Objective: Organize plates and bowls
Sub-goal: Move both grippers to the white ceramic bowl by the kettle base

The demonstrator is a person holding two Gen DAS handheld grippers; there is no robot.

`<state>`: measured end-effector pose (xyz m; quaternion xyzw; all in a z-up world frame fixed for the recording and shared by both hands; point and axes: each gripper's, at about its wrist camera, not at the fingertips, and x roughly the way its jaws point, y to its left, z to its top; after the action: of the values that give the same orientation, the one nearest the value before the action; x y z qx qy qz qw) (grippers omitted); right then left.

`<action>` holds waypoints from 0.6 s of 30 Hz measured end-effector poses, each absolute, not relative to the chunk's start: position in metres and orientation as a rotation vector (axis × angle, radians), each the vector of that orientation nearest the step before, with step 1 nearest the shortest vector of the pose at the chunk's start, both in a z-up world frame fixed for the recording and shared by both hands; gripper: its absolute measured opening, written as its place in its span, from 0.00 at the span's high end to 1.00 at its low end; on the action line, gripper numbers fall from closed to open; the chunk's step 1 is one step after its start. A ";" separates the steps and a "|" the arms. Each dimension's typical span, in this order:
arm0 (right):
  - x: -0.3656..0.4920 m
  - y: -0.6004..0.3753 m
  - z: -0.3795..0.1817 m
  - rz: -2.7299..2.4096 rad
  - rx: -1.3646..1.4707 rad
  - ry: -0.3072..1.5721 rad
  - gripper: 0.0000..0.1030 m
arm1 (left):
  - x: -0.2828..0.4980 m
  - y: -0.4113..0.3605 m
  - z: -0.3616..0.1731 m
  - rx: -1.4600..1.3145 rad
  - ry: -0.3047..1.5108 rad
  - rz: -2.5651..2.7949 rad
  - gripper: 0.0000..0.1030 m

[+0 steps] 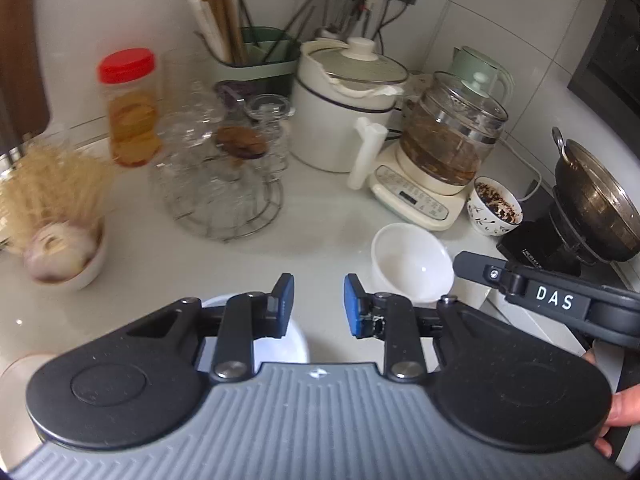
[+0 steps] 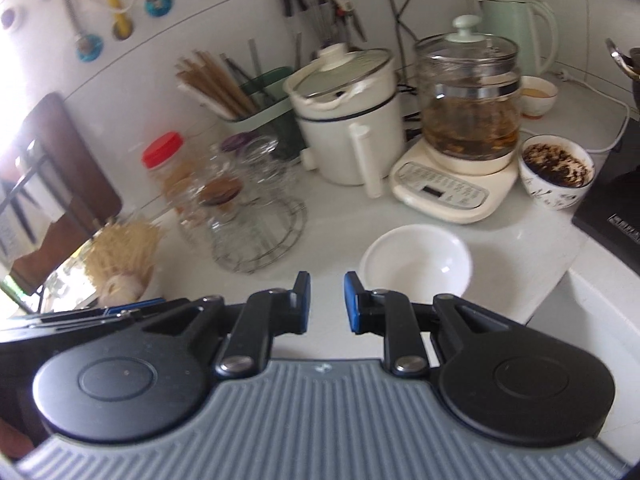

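Note:
An empty white bowl [image 1: 410,266] [image 2: 416,266] sits on the white counter, just ahead and right of both grippers. My left gripper [image 1: 319,306] is open and empty above a second white bowl [image 1: 280,344], which is mostly hidden under its fingers. My right gripper [image 2: 327,302] is open and empty, left of the white bowl; it shows in the left wrist view as a black arm [image 1: 540,292] at the bowl's right. A patterned bowl with dark residue [image 1: 496,206] [image 2: 556,168] stands by the kettle base.
Glass kettle on a base [image 2: 460,152], white electric pot [image 2: 348,120], wire rack of glasses [image 2: 248,208], red-lidded jar [image 1: 130,108], chopstick holder [image 1: 248,52]. A bowl with garlic [image 1: 64,256] at the left. Wok on a burner [image 1: 596,200] at the right. Sink [image 2: 592,320] at the right.

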<state>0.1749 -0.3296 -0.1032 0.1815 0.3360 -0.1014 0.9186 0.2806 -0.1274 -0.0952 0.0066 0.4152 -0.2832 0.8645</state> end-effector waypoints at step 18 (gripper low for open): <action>0.197 -0.439 -0.148 -0.305 0.532 0.768 0.48 | 0.325 -0.236 -0.140 0.074 0.995 -0.590 0.49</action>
<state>0.1972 -0.4389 -0.1477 0.2553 0.3686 -0.1462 0.8818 0.3251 -0.2359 -0.1396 0.0348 0.4701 -0.2786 0.8367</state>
